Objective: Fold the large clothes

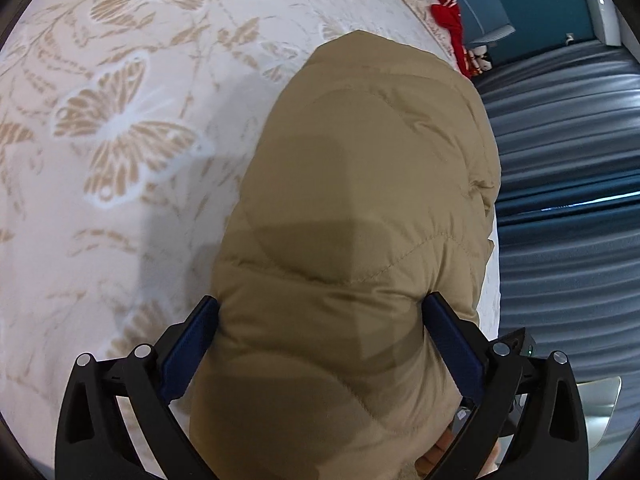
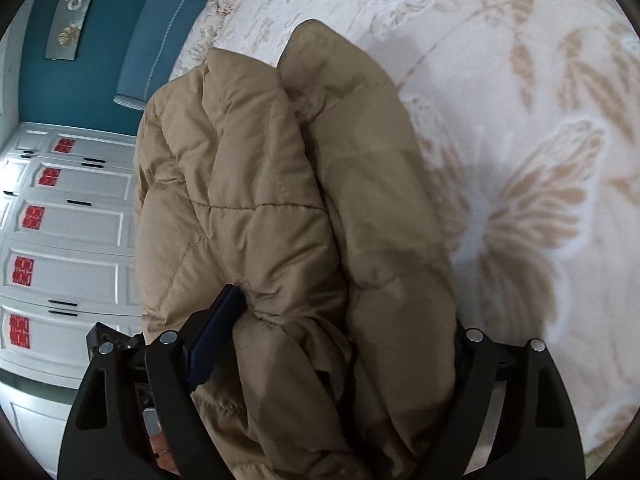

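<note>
Your left tongs (image 1: 320, 344) and right tongs (image 2: 340, 344) both stand spread wide, straddling the padded tan jacket (image 1: 352, 208) on the bed (image 1: 120, 200), pads barely touching. Risk: the puffy fold springs open once you withdraw.

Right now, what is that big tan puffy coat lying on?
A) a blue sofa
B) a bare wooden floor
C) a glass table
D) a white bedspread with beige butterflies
D: the tan quilted coat rests on a white bedspread patterned with beige butterflies and leaves.
</note>
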`<state>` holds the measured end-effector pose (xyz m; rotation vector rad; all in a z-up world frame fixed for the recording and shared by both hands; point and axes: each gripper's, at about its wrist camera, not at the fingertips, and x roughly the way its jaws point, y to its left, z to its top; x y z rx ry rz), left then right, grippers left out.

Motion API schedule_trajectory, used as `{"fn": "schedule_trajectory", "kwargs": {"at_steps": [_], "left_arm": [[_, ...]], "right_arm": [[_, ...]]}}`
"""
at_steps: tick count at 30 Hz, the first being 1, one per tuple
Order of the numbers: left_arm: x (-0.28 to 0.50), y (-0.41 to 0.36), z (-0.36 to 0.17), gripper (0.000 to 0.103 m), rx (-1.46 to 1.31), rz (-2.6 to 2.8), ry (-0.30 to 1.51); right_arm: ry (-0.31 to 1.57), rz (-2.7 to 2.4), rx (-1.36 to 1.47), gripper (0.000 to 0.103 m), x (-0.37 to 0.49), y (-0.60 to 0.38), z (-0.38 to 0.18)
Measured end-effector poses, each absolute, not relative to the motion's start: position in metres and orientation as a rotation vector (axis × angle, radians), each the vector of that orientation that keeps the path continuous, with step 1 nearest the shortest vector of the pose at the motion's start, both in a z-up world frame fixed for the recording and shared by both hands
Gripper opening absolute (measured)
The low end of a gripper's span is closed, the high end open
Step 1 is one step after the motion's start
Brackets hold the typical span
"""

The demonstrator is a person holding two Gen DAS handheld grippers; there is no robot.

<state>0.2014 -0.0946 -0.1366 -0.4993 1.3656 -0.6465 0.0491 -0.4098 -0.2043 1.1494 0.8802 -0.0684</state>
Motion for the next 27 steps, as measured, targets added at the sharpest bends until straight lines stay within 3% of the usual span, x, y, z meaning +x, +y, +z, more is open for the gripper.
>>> {"fn": "schedule_trajectory", "kwargs": {"at_steps": [2,5,7,10,20,27], "left_arm": [[0.202,-0.1,-0.136,0.098,-0.494,-0.664,1.347],[0.203,-0.106,-0.13,0.098,-0.458,-0.713,1.302],[0.204,-0.11,-0.123,0.09,-0.412,-0.735,1.257],[0.213,-0.109,-0.102,0.08,-0.367,-0.767,1.169],[0.299,-0.068,-0.053,0.077,-0.277,-0.722,0.939],[0.379,-0.029,-0.064,0.077,-0.273,-0.653,0.896]], "right_arm": [[0.869,-0.044,1.155,0.078,0.053,-0.406,-0.207],[0.85,0.011,1.171,0.063,0.061,-0.401,-0.211],[0.827,0.029,1.158,0.043,0.068,-0.397,-0.207],[0.806,0.029,1.048,0.03,0.083,-0.386,-0.184],[0.746,0.076,0.718,0.027,0.22,-0.332,-0.117],[0.76,0.087,0.634,0.027,0.3,-0.295,-0.113]]}}
